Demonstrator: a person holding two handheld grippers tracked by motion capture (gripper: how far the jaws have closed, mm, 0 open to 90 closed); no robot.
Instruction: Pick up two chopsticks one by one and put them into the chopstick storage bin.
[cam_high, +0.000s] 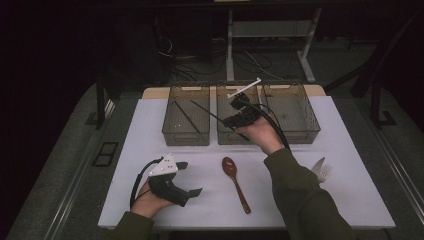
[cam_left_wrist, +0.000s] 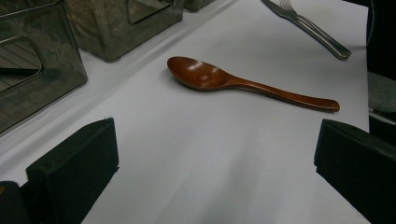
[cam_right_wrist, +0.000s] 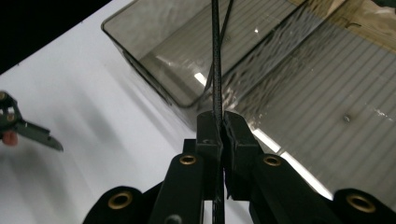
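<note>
My right gripper (cam_high: 230, 121) (cam_right_wrist: 219, 122) hangs over the middle bin (cam_high: 223, 137), shut on a thin black stick (cam_high: 210, 113) (cam_right_wrist: 215, 60). The stick reaches out over the left bin (cam_high: 186, 137) (cam_right_wrist: 154, 42). In that left bin another black stick (cam_high: 184, 116) lies at a slant. My left gripper (cam_high: 192, 178) (cam_left_wrist: 215, 177) rests low at the table's front left with its jaws wide open and nothing between them. A brown wooden spoon (cam_high: 236, 184) (cam_left_wrist: 233, 83) lies on the white table just beyond it, bowl toward the bins.
Three smoky clear bins stand in a row at the back; the right bin (cam_high: 300, 135) is beside my right hand. A metal fork and knife (cam_high: 322, 171) (cam_left_wrist: 309, 27) lie at the table's right. The table's front edge (cam_high: 200, 225) is close to my left hand.
</note>
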